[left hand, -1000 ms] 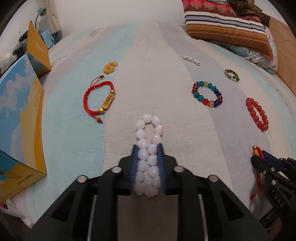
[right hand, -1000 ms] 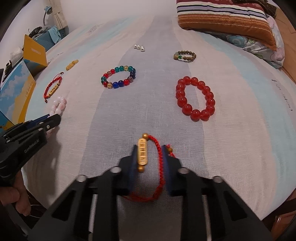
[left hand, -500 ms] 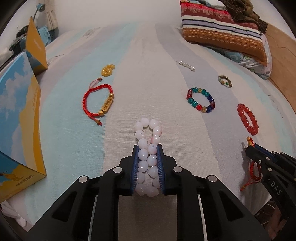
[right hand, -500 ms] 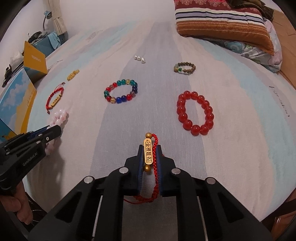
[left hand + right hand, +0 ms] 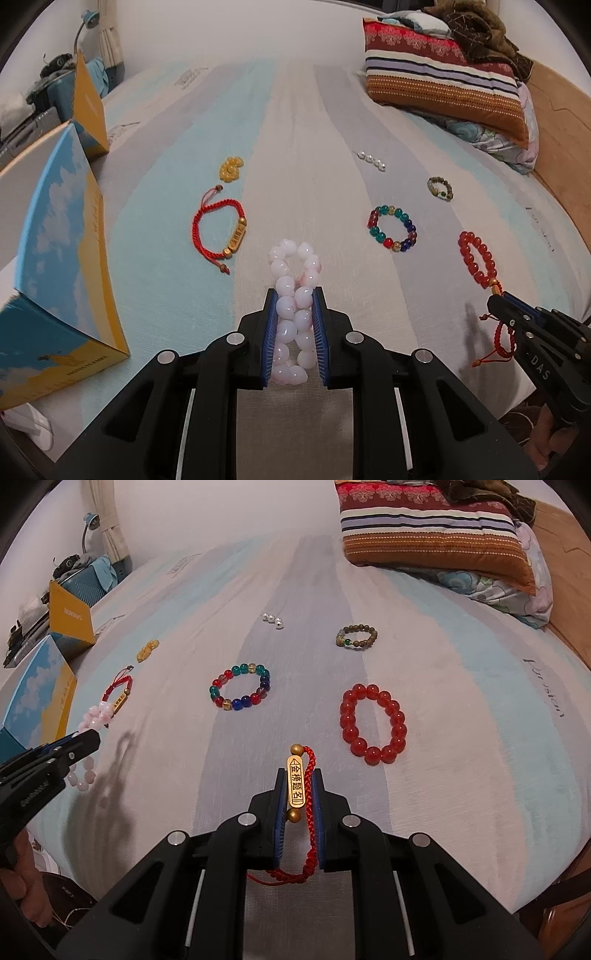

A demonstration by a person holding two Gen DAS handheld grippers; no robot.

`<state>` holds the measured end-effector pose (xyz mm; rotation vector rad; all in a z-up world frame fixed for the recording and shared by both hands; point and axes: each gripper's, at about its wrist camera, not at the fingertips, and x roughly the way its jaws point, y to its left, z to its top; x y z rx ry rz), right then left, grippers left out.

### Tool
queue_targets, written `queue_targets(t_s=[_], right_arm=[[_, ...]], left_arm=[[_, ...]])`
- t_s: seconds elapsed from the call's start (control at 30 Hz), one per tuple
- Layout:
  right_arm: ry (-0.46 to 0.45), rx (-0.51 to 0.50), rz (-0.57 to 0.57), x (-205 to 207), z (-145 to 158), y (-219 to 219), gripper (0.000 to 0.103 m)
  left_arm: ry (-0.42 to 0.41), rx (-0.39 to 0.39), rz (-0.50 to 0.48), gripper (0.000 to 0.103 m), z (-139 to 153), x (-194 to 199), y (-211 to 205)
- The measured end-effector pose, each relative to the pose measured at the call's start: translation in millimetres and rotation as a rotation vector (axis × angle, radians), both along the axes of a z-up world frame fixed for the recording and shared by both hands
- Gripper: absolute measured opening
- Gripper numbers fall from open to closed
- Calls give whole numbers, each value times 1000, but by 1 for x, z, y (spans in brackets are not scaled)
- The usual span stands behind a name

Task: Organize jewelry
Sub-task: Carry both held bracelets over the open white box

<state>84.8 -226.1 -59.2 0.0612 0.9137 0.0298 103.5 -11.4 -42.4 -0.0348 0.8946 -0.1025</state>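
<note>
My left gripper (image 5: 294, 295) is shut on a pink bead bracelet (image 5: 293, 291) and holds it lifted off the striped bedsheet (image 5: 159, 295). My right gripper (image 5: 299, 775) is shut on a red cord bracelet with a gold bar (image 5: 296, 782), also lifted. On the sheet lie a second red cord bracelet (image 5: 218, 230), a yellow bead cluster (image 5: 231, 169), a multicolour bead bracelet (image 5: 241, 686), a red bead bracelet (image 5: 373, 723), a brown bead bracelet (image 5: 356, 637) and a few pearls (image 5: 272, 619).
An open blue and yellow box (image 5: 55, 258) stands at the left edge of the bed, with a yellow box (image 5: 88, 107) behind it. Striped pillows (image 5: 443, 77) lie at the far right. The wooden floor (image 5: 561, 122) shows on the right.
Both grippers closed on their bracelets and lifted them off the sheet. The views pulled back and up from the bed.
</note>
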Motion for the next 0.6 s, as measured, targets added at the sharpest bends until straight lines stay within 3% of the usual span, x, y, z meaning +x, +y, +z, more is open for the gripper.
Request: queue_targets(t_s=[0.6], right_arm=[[-62, -71, 5, 28, 43, 21, 12]], left_arm=[[-30, -3, 18, 18, 44, 9, 17]])
